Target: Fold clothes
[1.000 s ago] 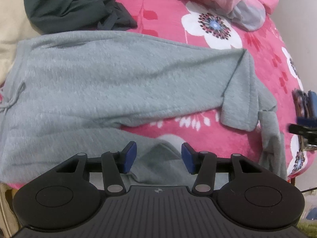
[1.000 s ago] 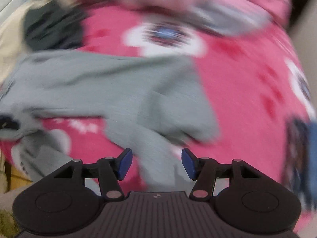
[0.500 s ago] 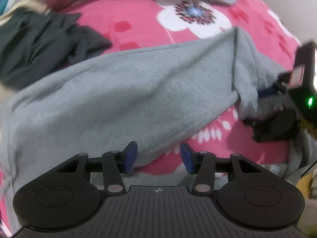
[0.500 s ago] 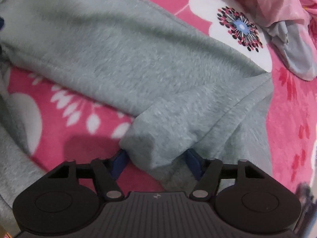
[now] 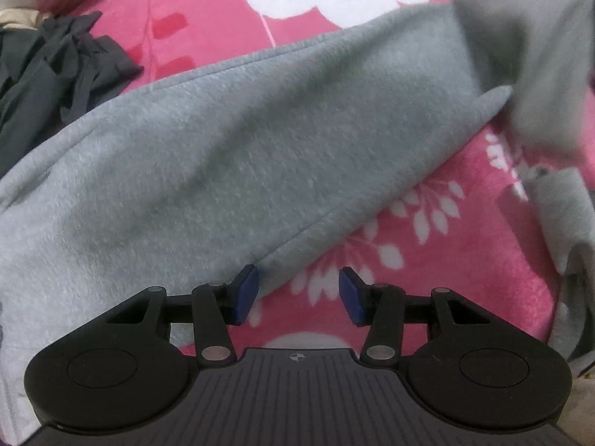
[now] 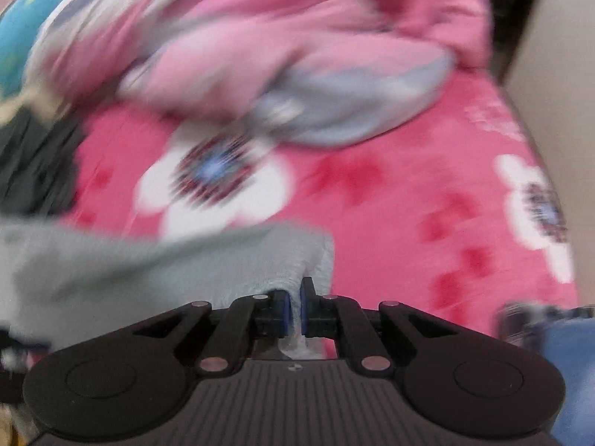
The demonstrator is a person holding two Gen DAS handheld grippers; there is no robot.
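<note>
grey garment [image 5: 230,156], pink floral blanket [image 5: 208,11], dark clothing [image 5: 44,85]

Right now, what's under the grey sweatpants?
Grey sweatpants lie on the pink floral blanket, which shows around them. Anything beneath the fabric is covered.

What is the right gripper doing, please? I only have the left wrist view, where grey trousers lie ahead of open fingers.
Observer: The right gripper is shut on a bunched end of the grey trousers.
Operator: Thank you. Is anything beyond it?
Observer: A pink garment is heaped at the far side of the floral blanket.
Operator: And to its right?
Observer: Something blue sits at the lower right edge, too blurred to identify.
</note>
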